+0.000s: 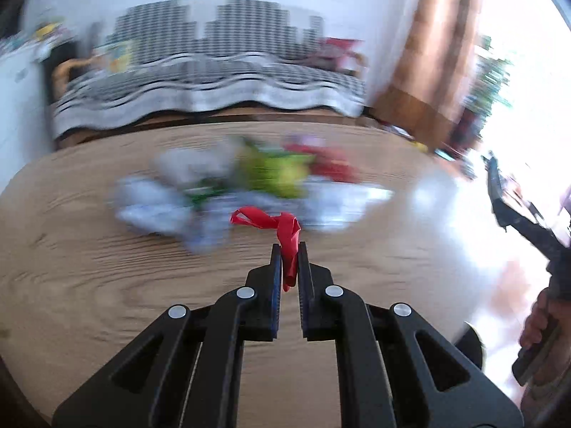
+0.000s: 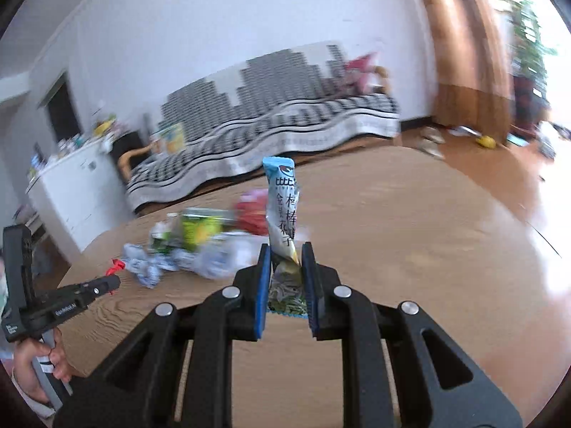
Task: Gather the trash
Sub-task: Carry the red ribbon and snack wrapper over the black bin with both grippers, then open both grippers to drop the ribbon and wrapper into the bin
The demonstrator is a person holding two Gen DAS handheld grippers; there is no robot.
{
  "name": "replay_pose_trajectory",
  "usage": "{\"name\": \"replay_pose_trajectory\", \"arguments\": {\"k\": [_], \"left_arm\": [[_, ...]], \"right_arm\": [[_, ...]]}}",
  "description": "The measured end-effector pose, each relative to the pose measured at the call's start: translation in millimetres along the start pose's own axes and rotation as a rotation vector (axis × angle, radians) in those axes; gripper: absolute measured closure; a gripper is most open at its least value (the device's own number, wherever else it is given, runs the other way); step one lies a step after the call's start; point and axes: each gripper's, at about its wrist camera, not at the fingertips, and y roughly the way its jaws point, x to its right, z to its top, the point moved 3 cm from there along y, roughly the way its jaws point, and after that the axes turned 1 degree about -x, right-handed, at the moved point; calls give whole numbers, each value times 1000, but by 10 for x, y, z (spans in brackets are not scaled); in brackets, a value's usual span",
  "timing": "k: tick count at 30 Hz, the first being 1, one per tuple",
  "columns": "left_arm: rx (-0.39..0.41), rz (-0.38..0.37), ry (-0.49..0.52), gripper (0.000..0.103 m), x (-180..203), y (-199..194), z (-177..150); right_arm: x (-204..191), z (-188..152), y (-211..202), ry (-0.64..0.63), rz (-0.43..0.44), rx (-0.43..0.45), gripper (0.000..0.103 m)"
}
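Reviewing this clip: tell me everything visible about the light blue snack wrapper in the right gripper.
The snack wrapper is a long, narrow packet of glossy plastic film, light blue at its crimped top, paler below with dark printed characters, and a greenish pictured lower part. It stands nearly upright, slightly creased, clamped near its lower end between the pads of the right gripper, lifted clear of the wooden table.

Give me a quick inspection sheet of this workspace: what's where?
Surface: wooden table, bare apart from one heap.
Job's things: blurred pile of wrappers mid-table.
Clutter: nothing seen besides the pile.
Grippers: left tongs shut on a red scrap; right tongs shut on a blue snack packet, held upright.
Cables: nothing seen.
Surroundings: sofa with patterned cover, white cabinet, curtain.
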Motion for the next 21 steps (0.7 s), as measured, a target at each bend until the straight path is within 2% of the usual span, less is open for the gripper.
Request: {"name": "replay_pose_trajectory", "arguments": {"k": [3,4,6,7,8,10,13,14,17,21], "left_arm": [[-44,-134,110,96,868,83,-67],[-94,-225,164,96,1348,148,-176],[-181,-316,239,96,1940,302,-434],[-262,-386,271,96,2294,414,-644],[-335,-432,299,96,2564,521,-849],[-446,-466,375,96,3001,740,-1281],[-573,-481,423,96,3281,1005,-1768],[-594,-473,444,96,3331,1067,-1889],[-635,-462,461,96,3396,1170,-2024],[-641,-449,467,96,3411,1221,-2057]], "right_arm": [[644,-192,-477,68,-92,-4,85],[822,-276,-611,86,-120,-13,85],[1219,-541,-879,147,-173,-49,85],[1380,-680,-959,183,-190,-72,85],[1576,-877,-1029,227,-212,-108,85],[1905,-1317,-1074,306,-258,-201,85],[2212,-1839,-1105,436,-258,-277,85],[2285,-1963,-1111,465,-259,-291,85],[2408,-2178,-1089,520,-244,-318,85],[2449,-2226,-1022,551,-218,-329,85]]}}
